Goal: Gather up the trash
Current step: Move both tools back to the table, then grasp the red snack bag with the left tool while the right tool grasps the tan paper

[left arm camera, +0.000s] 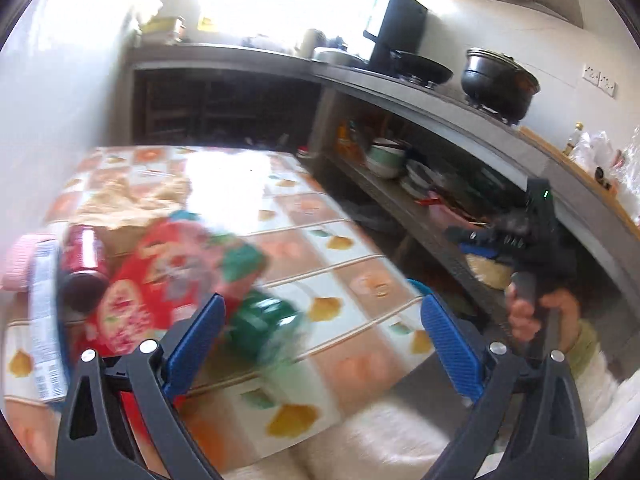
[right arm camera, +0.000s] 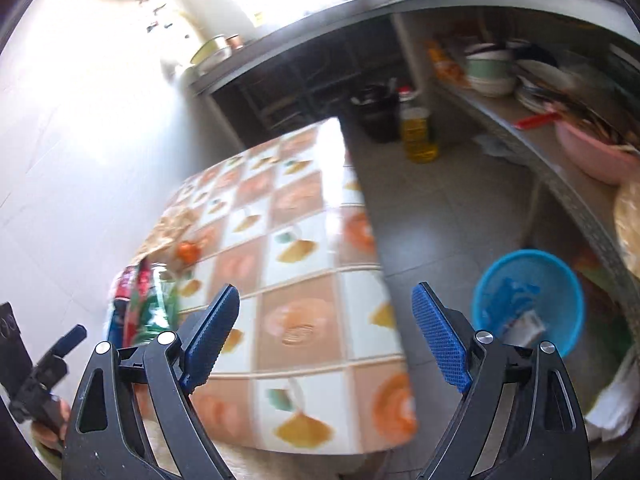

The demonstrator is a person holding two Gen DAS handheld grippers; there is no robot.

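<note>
From the left wrist, our left gripper gapes empty above a blurred heap: red printed wrapper, dark red can, green plastic bottle, on the tiled tablecloth.

From the right wrist, our right gripper spreads empty; the heap lies at the table's left, and a blue plastic basket stands on the floor.

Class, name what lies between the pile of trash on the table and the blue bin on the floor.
Bare patterned tablecloth, then grey floor tiles, separate the trash pile from the blue bin, seen in the right wrist view.
</note>
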